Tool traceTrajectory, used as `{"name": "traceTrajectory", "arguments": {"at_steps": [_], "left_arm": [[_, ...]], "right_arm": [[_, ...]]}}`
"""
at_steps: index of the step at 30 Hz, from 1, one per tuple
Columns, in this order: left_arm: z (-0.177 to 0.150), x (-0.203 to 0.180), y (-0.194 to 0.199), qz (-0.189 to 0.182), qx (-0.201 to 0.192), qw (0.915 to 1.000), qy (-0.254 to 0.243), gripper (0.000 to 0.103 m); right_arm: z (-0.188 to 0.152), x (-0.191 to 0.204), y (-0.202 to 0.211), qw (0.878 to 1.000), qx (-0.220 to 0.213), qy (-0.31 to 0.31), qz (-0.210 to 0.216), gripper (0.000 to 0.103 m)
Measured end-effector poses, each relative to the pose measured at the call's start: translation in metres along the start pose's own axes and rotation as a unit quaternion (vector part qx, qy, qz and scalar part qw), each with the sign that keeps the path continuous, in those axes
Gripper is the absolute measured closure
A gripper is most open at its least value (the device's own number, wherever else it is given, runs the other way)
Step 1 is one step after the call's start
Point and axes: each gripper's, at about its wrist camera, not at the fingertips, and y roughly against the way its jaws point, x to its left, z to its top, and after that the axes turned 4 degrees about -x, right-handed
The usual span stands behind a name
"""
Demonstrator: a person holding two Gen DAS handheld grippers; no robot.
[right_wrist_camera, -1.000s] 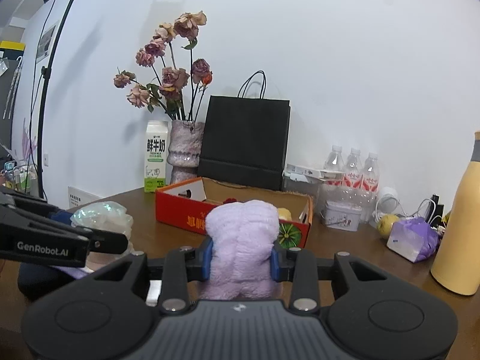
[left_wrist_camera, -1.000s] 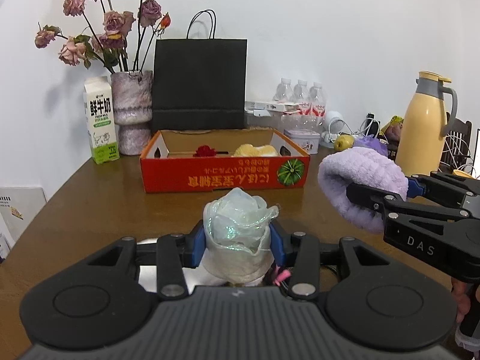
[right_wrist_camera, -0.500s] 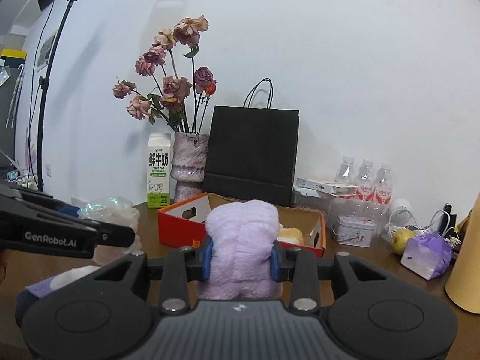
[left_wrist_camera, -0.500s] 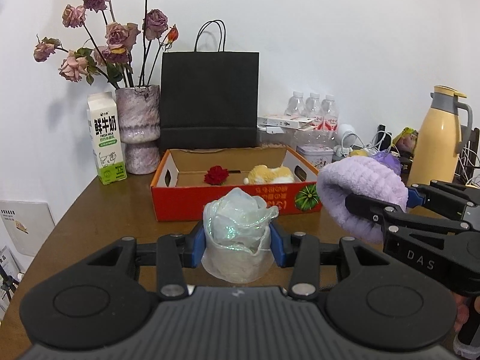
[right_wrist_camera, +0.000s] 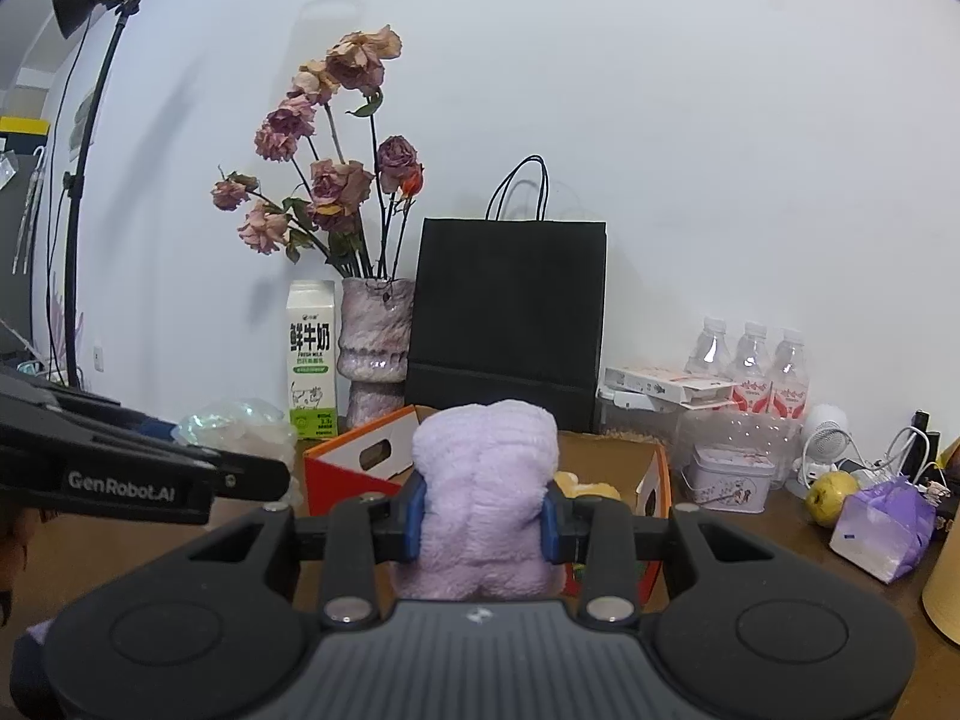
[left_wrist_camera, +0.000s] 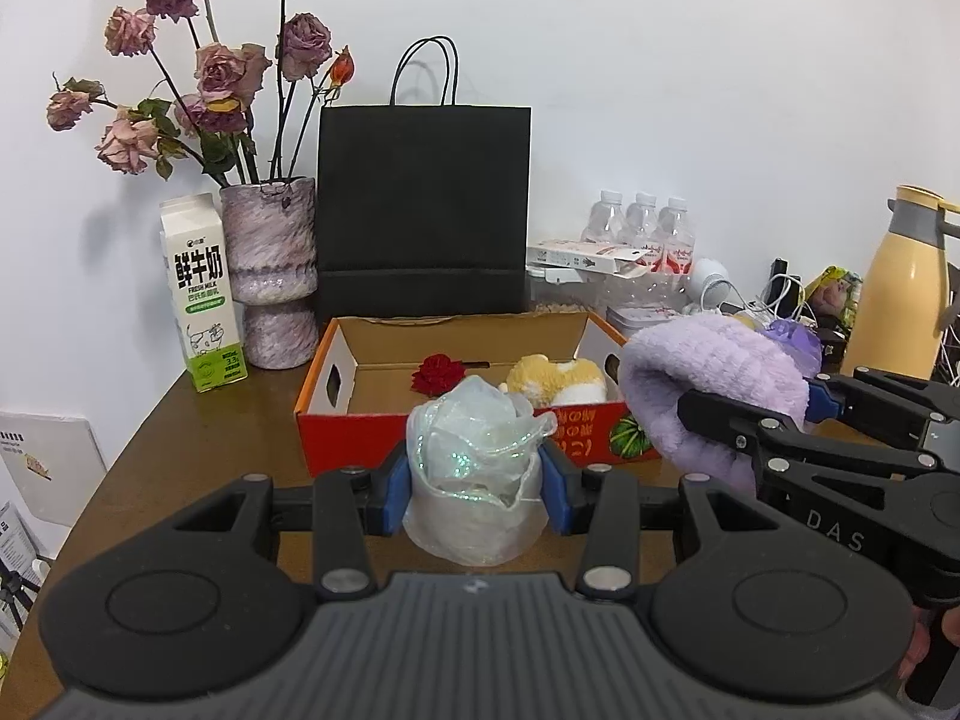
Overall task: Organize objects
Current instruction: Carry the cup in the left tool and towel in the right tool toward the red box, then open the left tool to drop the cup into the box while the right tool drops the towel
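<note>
My left gripper (left_wrist_camera: 477, 486) is shut on a clear iridescent plastic flower (left_wrist_camera: 474, 468) and holds it above the table, just in front of the red cardboard box (left_wrist_camera: 456, 438). My right gripper (right_wrist_camera: 483, 510) is shut on a fluffy purple plush (right_wrist_camera: 486, 498) to the right of it, near the box's right end. The plush also shows in the left wrist view (left_wrist_camera: 714, 384), and the plastic flower in the right wrist view (right_wrist_camera: 240, 429). Inside the box lie a red rose head (left_wrist_camera: 439, 373) and a yellow-and-white plush (left_wrist_camera: 558, 381).
Behind the box stand a black paper bag (left_wrist_camera: 423, 210), a vase of dried roses (left_wrist_camera: 270, 276) and a milk carton (left_wrist_camera: 201, 294). Water bottles (left_wrist_camera: 642, 234), a tin (right_wrist_camera: 729, 474), an apple (right_wrist_camera: 831, 495), a purple bag (right_wrist_camera: 882, 525) and a yellow thermos (left_wrist_camera: 900, 294) crowd the right.
Both grippers have risen and moved toward the box with their objects still held. The inside of the box now shows more fully.
</note>
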Motion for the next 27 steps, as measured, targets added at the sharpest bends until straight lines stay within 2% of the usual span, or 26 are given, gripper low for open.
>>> {"name": "traceTrajectory", "arguments": {"at_steps": [11, 18, 27], "left_arm": [[0.021, 0.002, -0.036, 0.013, 0.003, 0.9999, 0.003, 0.059], [0.027, 0.007, -0.062, 0.027, 0.016, 0.9993, 0.023, 0.059], [0.040, 0.014, -0.097, 0.035, 0.034, 0.9977, 0.046, 0.059]], "right_arm": [[0.012, -0.010, -0.038, 1.000, -0.012, -0.014, 0.015, 0.069], [0.014, -0.019, -0.065, 0.999, -0.005, -0.030, 0.028, 0.069], [0.020, -0.036, -0.092, 0.999, -0.006, -0.039, 0.023, 0.069]]}}
